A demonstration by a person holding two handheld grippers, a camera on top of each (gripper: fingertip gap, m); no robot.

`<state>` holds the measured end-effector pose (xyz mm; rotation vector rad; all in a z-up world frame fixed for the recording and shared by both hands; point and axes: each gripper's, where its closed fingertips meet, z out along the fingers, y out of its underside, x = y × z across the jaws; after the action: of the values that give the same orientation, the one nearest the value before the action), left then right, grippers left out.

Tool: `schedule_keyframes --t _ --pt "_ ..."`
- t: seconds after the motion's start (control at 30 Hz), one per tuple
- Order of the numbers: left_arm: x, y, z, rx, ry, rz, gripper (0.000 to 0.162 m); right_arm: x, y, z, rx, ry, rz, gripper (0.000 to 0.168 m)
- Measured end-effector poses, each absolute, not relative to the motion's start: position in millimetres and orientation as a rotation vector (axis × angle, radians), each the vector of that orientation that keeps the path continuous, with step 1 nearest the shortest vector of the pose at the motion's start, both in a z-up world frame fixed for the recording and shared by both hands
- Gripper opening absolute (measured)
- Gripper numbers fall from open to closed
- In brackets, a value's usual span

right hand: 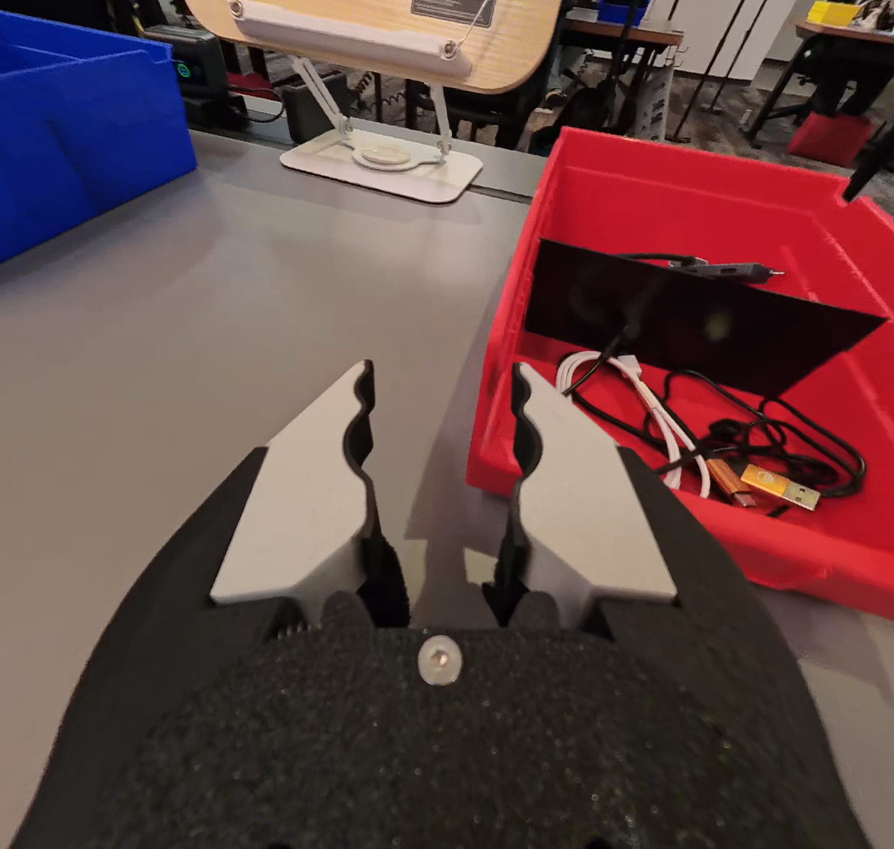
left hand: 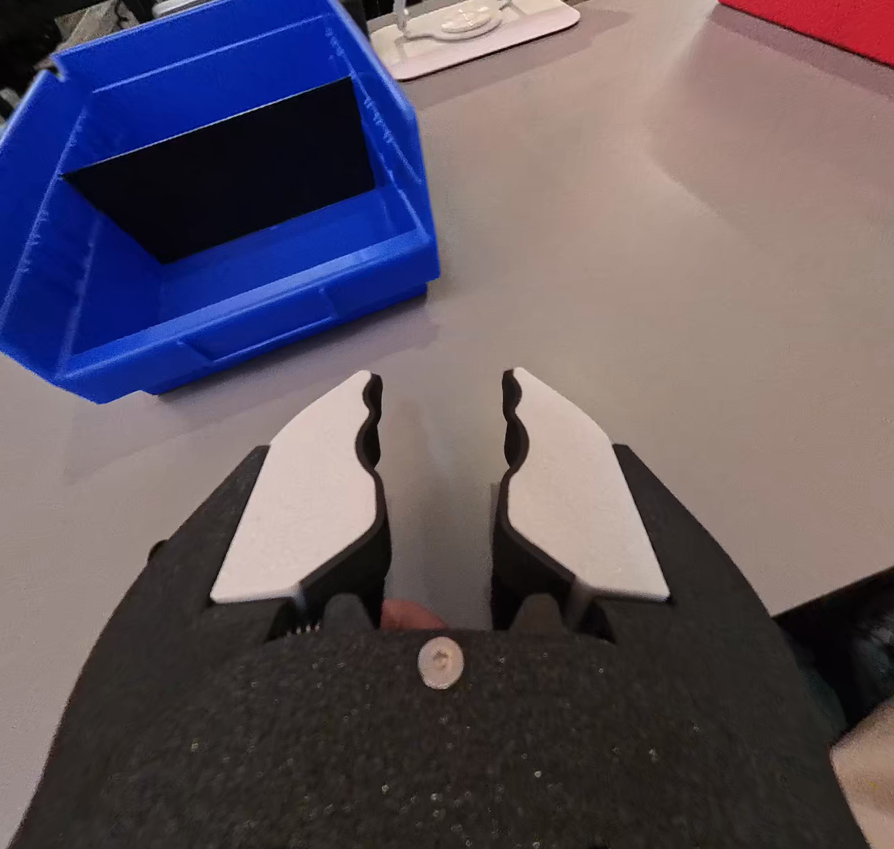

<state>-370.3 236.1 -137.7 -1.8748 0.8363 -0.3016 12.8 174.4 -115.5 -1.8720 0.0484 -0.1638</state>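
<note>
1. Left tongs (left hand: pixel 441 376) are spread wide with nothing between them, hanging over bare grey worktop (left hand: pixel 629 245). Nothing touches them.
2. Nearest thing to them is the blue bin (left hand: pixel 232 322), up at about 10 o'clock in the left wrist view. It sits on the worktop with a black divider (left hand: pixel 227 167) standing across the inside. The front part looks empty as far as I can see; behind the divider I can't tell.
3. Right tongs (right hand: pixel 442 371) are also wide and holding nothing, over the worktop just beside the red bin (right hand: pixel 725 564), which sits at about 2 o'clock in the right wrist view. The right finger's tip overlaps the bin's near corner in the picture, but I can't tell if it's actually touching.
4. The red bin has its own black divider (right hand: pixel 701 322). In front of that there's a tangle of cables: a white cable (right hand: pixel 648 409), black cable (right hand: pixel 798 438), and gold plugs (right hand: pixel 779 484) near the front wall. A dark pen-like gadget (right hand: pixel 725 269) rests on top of the divider.
5. At 12 o'clock, at the far edge of the worktop, there's a white stand (right hand: pixel 382 163) carrying a wood-look board (right hand: pixel 338 13) with a dark label on it.
6. Background is blurry office clutter, other tables and so on.
</note>
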Motion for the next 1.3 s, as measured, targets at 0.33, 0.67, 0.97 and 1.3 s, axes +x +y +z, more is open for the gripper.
schedule_keyframes --t 0.33,0.67,0.97,1.3 --pt "-318.1 209.2 -133.3 -1.796 0.952 -0.484 0.052 -68.6 159.6 -112.0 -1.881 -0.106 0.110 0.045" --pt "-182.1 147.9 -105.2 -1.576 1.120 -0.779 0.060 7.1 57.0 -46.4 -1.582 0.225 -0.580 0.045" --pt "-73.8 163.8 -138.5 -1.759 1.176 -0.678 0.039 68.6 47.2 -141.7 -1.911 0.622 -0.460 0.039" --pt "-109.8 186.7 -128.5 -1.706 1.058 -0.538 0.006 44.3 74.0 -113.7 -1.807 0.599 -0.414 0.002"
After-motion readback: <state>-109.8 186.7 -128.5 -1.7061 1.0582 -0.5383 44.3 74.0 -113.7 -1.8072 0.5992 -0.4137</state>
